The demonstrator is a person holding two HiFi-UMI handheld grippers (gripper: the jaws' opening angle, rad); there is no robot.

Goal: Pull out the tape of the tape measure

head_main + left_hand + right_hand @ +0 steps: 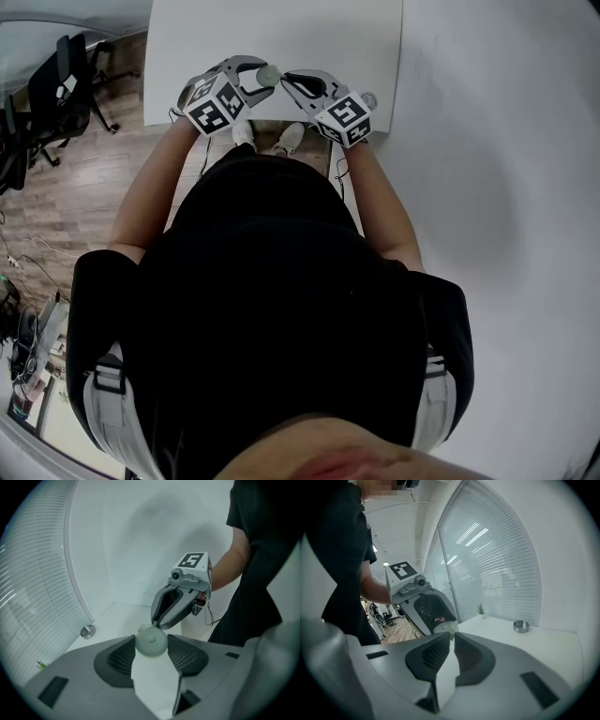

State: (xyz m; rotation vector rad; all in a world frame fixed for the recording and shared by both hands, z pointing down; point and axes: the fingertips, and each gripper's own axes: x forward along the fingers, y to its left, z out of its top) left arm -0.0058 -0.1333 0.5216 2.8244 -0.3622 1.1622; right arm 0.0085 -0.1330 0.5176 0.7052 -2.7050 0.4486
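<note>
Grippers, anyone? Which one's got the tape measure (pixel 151 640)? (poster 1)

left gripper (pixel 262 76) has it, jaws roughly half apart and clamped on the round pale thing, up over the near edge of the white table (pixel 309 28). right gripper (pixel 288 80) is squeezed nearly together, pinching the little tab (pixel 153 623) at its rim. (poster 2)

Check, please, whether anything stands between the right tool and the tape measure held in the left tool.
Nothing visible does. The left tool grips the round tape measure, and the right tool has its tips at the small tab on its edge, seemingly pinching it, in open air above the white table.
</note>
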